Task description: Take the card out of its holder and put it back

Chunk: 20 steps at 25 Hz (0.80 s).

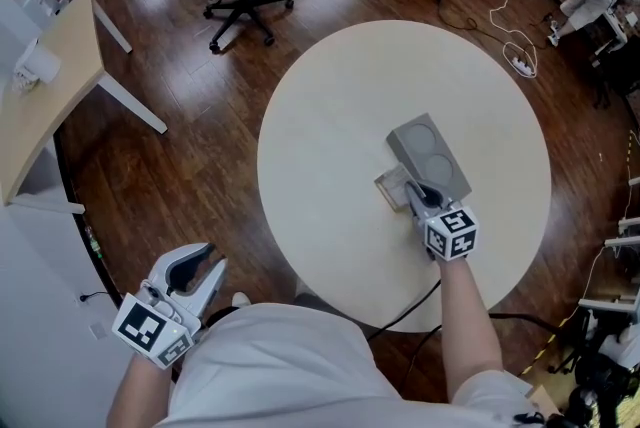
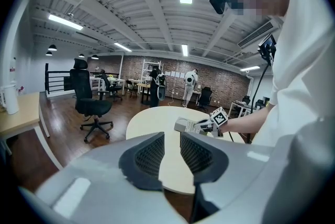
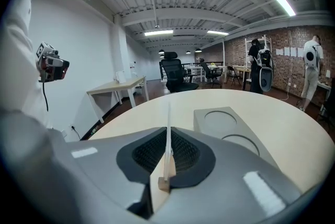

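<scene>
Head view. The round table [image 1: 320,146] fills the centre of the frame. The gray holder [image 1: 432,151], a block with two round recesses on top, lies right of centre, its long axis running from upper left to lower right. The right gripper [image 1: 417,193] reaches in from the lower right and ends at the block's lower-left side. The card [image 1: 392,186] shows as a pale rectangle just left of the jaws and just beside the block. Whether it touches the block cannot be told here. The left gripper [image 1: 212,261] hangs at the lower left of the frame, off the table and well apart from both.

Left gripper view. The two pads stand slightly apart with nothing between them, and only the table edge shows through the gap. The holder and the other gripper sit far off at centre right.

Right gripper view. The jaws are clenched on the card [image 3: 168,129]. It stands on edge and is seen edge-on as a thin upright line running straight ahead along the jaws. The holder [image 3: 230,131] lies to the right of the card, apart from it, with its recessed top facing up. No slot can be made out.

Judgement. The card appears to be out of the holder. The return would turn on carrying it rightward to the block, and the right gripper is the nearer one and already has the card.
</scene>
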Motion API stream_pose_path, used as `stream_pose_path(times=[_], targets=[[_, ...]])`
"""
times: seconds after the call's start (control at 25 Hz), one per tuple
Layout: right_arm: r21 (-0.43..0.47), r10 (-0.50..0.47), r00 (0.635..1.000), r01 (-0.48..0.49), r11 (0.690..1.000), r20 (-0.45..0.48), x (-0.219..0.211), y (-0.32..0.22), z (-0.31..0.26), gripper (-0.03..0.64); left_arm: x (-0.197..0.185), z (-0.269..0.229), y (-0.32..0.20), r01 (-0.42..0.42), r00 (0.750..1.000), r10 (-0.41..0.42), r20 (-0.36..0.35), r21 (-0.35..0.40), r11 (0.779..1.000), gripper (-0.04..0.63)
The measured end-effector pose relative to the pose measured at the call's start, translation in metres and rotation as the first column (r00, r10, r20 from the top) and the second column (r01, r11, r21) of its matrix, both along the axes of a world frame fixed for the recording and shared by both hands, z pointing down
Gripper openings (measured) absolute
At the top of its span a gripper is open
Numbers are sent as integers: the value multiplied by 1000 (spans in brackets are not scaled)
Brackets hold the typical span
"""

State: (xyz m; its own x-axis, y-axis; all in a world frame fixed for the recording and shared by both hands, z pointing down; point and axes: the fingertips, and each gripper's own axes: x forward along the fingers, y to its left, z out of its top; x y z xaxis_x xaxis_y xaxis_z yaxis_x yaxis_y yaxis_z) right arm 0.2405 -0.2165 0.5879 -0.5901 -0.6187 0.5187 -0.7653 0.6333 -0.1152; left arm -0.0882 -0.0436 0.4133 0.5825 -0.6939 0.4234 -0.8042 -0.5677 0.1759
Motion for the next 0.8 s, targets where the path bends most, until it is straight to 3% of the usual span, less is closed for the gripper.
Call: stream_pose_path(times=[0.24,0.48,0.8], targets=[[38,39,998,-37,999,-58,1,4,-6,62,-6,-4,6,-20,1000,20,-4,22,1000,100],[110,168,980,-156,982,-109,14,14,-36,128,-24,-7,17,-46,999,47,-20,48,998,100],[173,282,949,-257,951,-141,-10,100,-80,147,-55,-5,54,-168,985,171,-28,82,982,100]])
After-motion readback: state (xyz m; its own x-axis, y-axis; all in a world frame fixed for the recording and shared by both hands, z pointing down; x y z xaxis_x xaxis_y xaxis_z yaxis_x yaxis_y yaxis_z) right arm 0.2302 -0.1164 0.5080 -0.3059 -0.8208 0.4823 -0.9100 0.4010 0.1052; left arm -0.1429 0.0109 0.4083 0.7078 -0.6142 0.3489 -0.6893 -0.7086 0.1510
